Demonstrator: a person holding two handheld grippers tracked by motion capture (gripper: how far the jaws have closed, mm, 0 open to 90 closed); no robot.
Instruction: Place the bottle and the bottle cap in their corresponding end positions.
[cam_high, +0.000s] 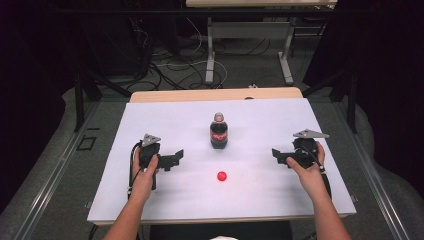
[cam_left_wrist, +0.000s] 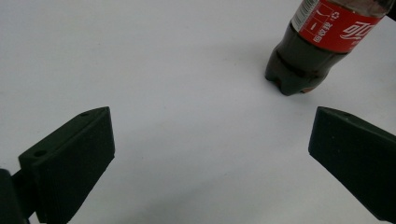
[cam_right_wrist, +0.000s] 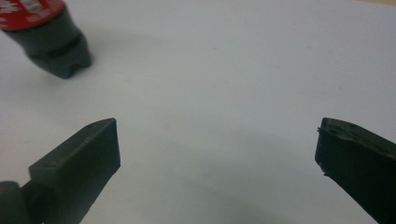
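Bottle (cam_high: 219, 131): small, dark cola inside, red label with white lettering, clear neck. It stands upright near the middle of the white sheet (cam_high: 165, 112), between the two grippers and a little farther from the person than either. No cap on the neck that I can make out in the high view. The left gripper view shows its lobed base (cam_left_wrist: 292, 77) planted on the sheet and a barcode strip at the label edge. The right gripper view shows the same base (cam_right_wrist: 58, 49), up in the left corner.

Cap (cam_high: 221, 176): small, round, red. It lies on the sheet nearer the person than the bottle, well apart from it, touching neither gripper.

Left gripper (cam_high: 172, 159): held in the left hand (cam_high: 145, 175), jaws pointing toward the middle of the sheet. In its own view (cam_left_wrist: 210, 140) the jaws are spread wide, bare sheet between them, nothing pinched. The bottle stands beyond the jaw on the right side of that view, not touching it.

Right gripper (cam_high: 278, 155): held in the right hand (cam_high: 307, 172), jaws pointing inward toward the bottle. In its own view (cam_right_wrist: 217, 144) the jaws stand wide apart, holding nothing, touching nothing; bare sheet in the gap.
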